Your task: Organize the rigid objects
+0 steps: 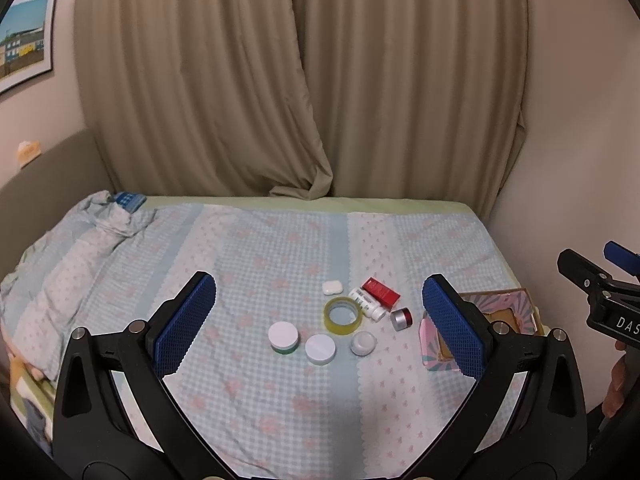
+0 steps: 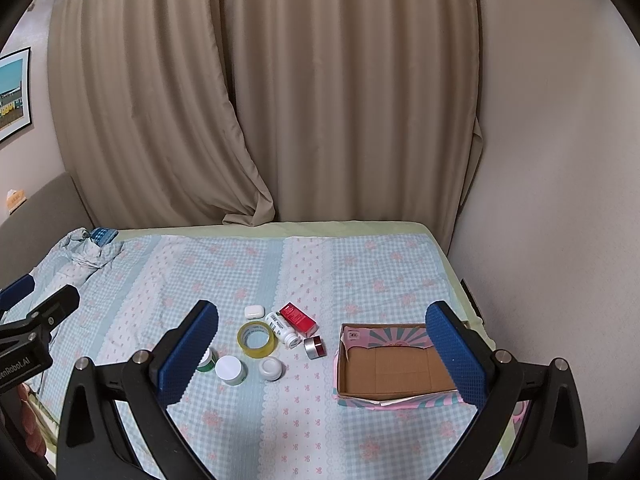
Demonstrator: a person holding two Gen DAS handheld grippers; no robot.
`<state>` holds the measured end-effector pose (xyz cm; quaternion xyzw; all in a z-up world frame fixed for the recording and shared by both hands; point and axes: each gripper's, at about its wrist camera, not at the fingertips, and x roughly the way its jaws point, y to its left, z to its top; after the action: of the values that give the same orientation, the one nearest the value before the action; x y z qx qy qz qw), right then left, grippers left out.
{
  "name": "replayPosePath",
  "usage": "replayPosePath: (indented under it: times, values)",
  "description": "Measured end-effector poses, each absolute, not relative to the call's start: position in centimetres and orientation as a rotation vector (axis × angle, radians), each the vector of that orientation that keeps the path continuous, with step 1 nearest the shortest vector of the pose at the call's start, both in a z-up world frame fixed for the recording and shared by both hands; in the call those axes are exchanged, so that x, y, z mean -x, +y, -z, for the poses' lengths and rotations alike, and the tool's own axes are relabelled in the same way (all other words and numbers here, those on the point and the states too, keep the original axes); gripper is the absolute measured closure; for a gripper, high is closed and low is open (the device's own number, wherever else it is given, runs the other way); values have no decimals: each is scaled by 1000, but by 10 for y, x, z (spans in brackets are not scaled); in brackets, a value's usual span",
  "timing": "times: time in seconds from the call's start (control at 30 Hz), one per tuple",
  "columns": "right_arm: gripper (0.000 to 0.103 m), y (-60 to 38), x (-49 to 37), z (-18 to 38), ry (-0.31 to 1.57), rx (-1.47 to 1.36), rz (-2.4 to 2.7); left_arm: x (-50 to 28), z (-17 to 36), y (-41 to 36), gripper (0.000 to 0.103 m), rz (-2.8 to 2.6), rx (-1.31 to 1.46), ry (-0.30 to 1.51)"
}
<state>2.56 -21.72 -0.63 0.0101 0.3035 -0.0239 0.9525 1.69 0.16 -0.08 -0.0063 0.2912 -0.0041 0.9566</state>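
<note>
White-lidded jars (image 1: 283,336) ×3, tape roll (image 2: 256,339) ×1, box (image 2: 396,372) ×1; both tongs (image 1: 320,328) (image 2: 324,352) wide, empty.

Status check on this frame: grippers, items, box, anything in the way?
Left gripper and right gripper open, empty. Tape roll, jars, bottle loose on the bedspread. Cardboard box empty. Nothing in the way.

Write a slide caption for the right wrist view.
Open right gripper hovers over a bed with small containers, a tape roll and an empty cardboard box.

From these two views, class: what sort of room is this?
Most likely a bedroom: a bed with a floral checked sheet, closed beige curtains behind it, and a framed picture on the wall.
</note>
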Motion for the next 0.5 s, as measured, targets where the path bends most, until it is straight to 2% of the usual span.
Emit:
replayPosePath:
  times: [0.5]
  values:
    - [0,-214,-28,8,616,-24,52,-22,0,6,0,5,13,582]
